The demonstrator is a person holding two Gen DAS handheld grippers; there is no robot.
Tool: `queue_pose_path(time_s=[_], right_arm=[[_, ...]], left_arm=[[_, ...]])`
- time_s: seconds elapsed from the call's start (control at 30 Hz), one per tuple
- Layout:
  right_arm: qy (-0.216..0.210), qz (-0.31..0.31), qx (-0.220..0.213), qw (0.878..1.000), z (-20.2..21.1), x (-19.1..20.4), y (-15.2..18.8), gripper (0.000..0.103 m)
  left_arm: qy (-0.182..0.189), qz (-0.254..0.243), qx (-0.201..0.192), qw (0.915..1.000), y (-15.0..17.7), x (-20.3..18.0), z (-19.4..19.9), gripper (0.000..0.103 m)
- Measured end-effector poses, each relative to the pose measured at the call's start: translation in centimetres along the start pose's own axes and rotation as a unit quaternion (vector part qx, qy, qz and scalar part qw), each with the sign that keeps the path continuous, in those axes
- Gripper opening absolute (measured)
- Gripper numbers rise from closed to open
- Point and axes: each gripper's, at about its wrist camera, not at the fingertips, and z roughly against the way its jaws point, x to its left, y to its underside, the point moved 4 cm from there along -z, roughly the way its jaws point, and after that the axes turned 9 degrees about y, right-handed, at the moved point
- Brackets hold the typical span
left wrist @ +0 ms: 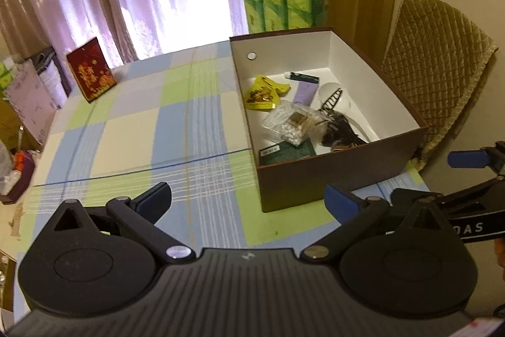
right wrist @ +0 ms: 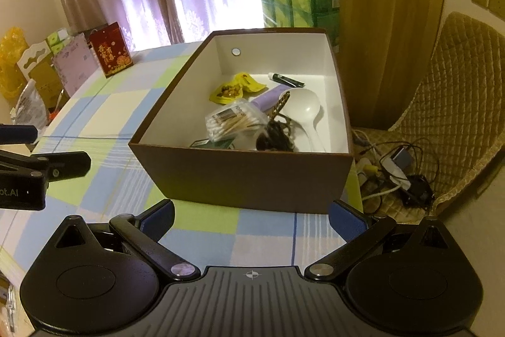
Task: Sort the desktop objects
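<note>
Hovering over the checked tablecloth (left wrist: 164,116) just short of the brown box (left wrist: 331,176): left gripper (left wrist: 247,199), jaws spread wide, nothing between them. Hanging beside it, near the box's front wall: right gripper (right wrist: 252,217), jaws likewise spread and pinching nothing. Lying together inside the box: yellow snack packet (right wrist: 228,90), bag of cotton swabs (right wrist: 233,122), purple tube (right wrist: 273,98), white spoon (right wrist: 303,109), dark tube (right wrist: 285,79). Standing at the table's far corner: red box (left wrist: 91,73).
</note>
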Motion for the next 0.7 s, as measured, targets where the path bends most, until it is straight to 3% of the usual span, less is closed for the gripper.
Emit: queue_pose_path(time_s=[0.27, 0.7], right_arm=[[0.003, -0.004, -0.004, 1.000, 0.5, -0.3, 0.2, 0.101], [0.009, -0.010, -0.007, 1.000, 0.9, -0.3, 0.8, 0.101]], left_arm=[[-0.016, -0.016, -0.018, 0.9996, 0.4, -0.8, 0.7, 0.102], [-0.005, -0.019, -0.014, 0.9997, 1.0, -1.5, 1.4, 0.102]])
